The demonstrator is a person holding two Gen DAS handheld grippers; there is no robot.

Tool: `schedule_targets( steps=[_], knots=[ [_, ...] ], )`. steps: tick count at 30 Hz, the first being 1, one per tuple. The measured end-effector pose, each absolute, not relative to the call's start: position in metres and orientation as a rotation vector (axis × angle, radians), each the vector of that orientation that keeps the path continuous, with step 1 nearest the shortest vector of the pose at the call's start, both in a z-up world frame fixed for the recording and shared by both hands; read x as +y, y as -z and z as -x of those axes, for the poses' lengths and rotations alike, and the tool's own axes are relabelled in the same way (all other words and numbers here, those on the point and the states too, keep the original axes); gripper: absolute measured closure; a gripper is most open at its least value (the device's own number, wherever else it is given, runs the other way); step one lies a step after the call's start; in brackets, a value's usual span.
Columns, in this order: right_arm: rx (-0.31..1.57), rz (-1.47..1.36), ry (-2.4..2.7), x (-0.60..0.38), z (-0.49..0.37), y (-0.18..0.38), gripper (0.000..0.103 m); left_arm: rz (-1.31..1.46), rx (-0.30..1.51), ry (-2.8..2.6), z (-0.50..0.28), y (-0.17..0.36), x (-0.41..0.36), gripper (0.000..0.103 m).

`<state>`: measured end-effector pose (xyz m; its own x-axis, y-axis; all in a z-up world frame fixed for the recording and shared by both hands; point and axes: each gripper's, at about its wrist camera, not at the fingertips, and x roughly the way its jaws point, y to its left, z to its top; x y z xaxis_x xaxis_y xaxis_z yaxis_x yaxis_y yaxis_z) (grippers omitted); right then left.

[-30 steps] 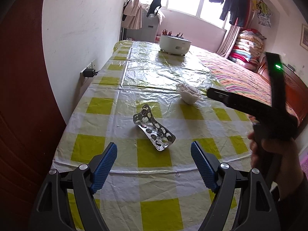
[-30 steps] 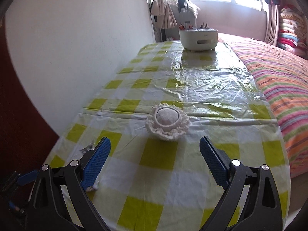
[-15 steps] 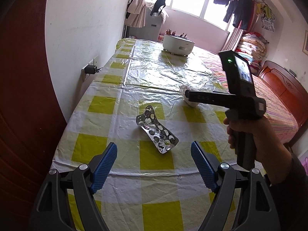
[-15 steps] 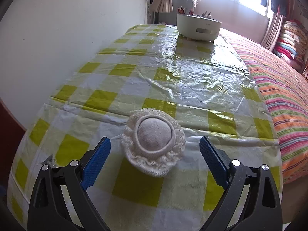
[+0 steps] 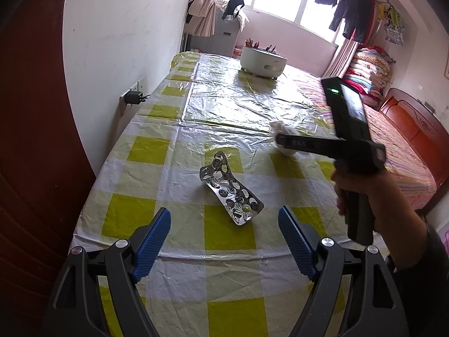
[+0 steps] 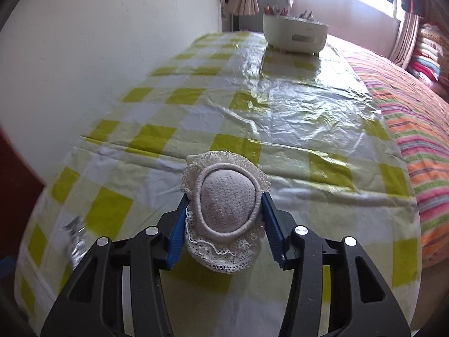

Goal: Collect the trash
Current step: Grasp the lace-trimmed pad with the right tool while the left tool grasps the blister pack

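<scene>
A silver used pill blister pack [image 5: 230,189] lies on the yellow-checked tablecloth [image 5: 224,106], just ahead of my left gripper [image 5: 224,237], which is open and empty. It shows blurred at the left of the right wrist view [image 6: 73,233]. My right gripper [image 6: 226,226] is shut on a grey lace-edged cloth ball [image 6: 227,207], its blue pads [image 6: 179,236] pressing both sides. In the left wrist view the right gripper [image 5: 283,140] reaches over that white ball [image 5: 282,137].
A white round container [image 6: 294,32] with sticks in it stands at the table's far end. A wall with a plugged charger [image 5: 134,97] runs along the left. A striped bed [image 6: 415,118] borders the table on the right.
My right gripper moved forward onto the cloth ball and closed on it. The left gripper stayed open and crept slightly toward the blister pack.
</scene>
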<state>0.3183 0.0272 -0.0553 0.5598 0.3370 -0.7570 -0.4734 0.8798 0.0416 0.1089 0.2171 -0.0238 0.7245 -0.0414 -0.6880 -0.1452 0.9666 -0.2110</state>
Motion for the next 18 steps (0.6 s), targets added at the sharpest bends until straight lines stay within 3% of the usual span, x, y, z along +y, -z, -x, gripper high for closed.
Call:
schedule_targets(
  steps=[11, 18],
  knots=[
    [0.681, -0.077, -0.655, -0.046, -0.176, 0.000, 0.055, 0.355, 0.772, -0.072, -0.125, 0.030, 0.219, 0.026],
    [0.663, -0.157, -0.679, -0.078, -0.142, 0.007, 0.055, 0.397, 0.792, -0.186, -0.151, 0.038, 0.214, 0.026]
  ],
)
